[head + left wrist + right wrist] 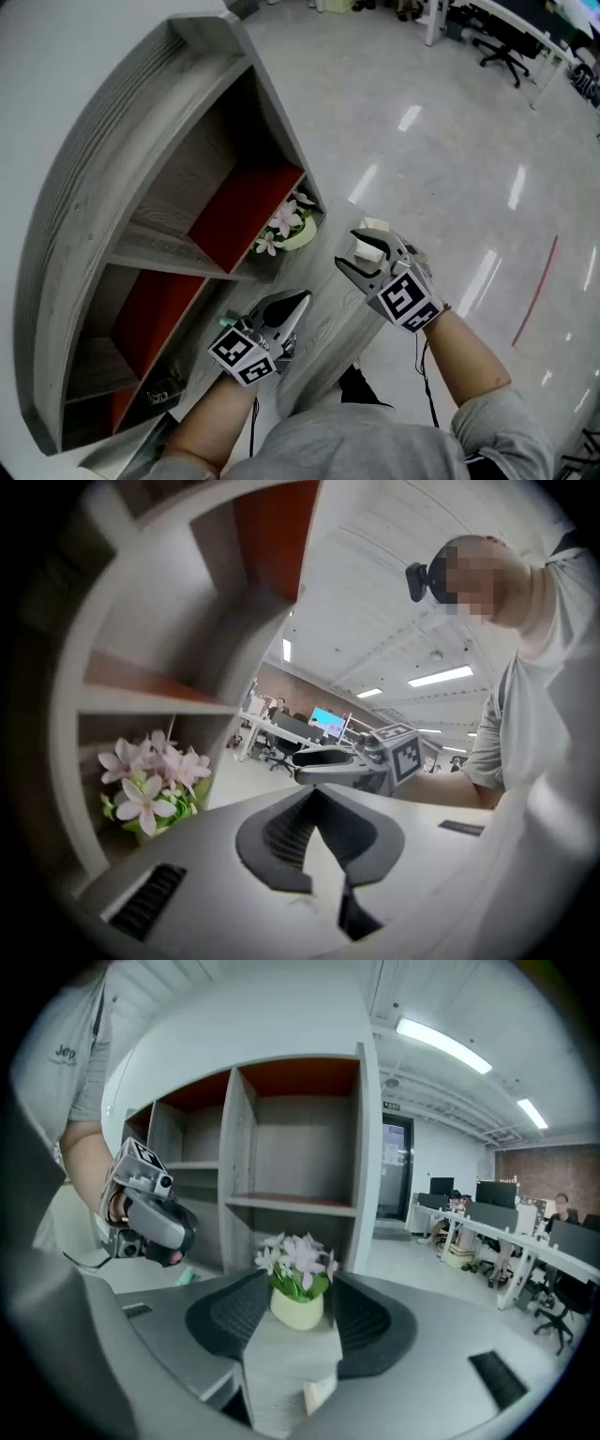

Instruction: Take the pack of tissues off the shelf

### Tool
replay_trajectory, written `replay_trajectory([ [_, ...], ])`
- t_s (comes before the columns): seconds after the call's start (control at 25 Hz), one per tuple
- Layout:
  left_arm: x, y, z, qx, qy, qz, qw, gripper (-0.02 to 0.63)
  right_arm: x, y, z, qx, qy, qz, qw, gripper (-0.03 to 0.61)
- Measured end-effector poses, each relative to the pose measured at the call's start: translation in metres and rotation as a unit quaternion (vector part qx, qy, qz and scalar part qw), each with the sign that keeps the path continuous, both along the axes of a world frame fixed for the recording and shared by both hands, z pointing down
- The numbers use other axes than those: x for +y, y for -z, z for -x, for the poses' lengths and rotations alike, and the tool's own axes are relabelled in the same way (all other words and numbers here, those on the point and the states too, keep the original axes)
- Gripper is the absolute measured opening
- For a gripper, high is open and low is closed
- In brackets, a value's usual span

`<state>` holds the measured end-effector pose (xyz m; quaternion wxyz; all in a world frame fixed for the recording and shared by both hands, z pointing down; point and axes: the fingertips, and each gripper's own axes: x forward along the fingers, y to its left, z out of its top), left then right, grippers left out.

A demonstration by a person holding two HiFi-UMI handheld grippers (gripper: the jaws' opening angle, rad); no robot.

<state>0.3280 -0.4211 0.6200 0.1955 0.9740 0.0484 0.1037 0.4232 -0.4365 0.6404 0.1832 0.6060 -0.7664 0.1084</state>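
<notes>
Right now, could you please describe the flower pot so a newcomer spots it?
Find the curved grey shelf unit with red back panels. At the front edge of one compartment stands a pale greenish pot, the only thing bearing pinkish-white flowers.

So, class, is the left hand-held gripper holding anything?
No: in the left gripper view the left hand-held gripper has its jaws closed together with nothing between them.
</notes>
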Motion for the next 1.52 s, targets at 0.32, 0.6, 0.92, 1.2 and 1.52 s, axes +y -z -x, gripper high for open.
replay_trajectory([
  [0.32, -0.021, 0.111, 0.098, 0.033, 0.119, -0.062, 0.9904, 0.012, -0.018, 0.111, 0.102, -0.062, 0.102, -0.043, 0.992, 0.176],
  [0.6, -0.027, 0.18, 0.221, 0.048, 0.256, -0.108, 0.9595, 0.012, -0.036, 0.178, 0.215, -0.068, 0.226, -0.078, 0.968, 0.136],
  [0.92, 0.01, 0.218, 0.382, 0.06, 0.383, -0.124, 0.9136, 0.011, -0.02, 0.216, 0.356, -0.078, 0.326, -0.086, 0.938, 0.078],
  [1.2, 0.053, 0.232, 0.528, 0.07, 0.469, -0.126, 0.8714, 0.011, 0.013, 0.23, 0.468, -0.113, 0.356, -0.078, 0.925, 0.036],
  [1.52, 0.079, 0.229, 0.628, 0.067, 0.504, -0.13, 0.8513, 0.011, 0.036, 0.231, 0.546, -0.187, 0.361, -0.063, 0.912, 0.003],
])
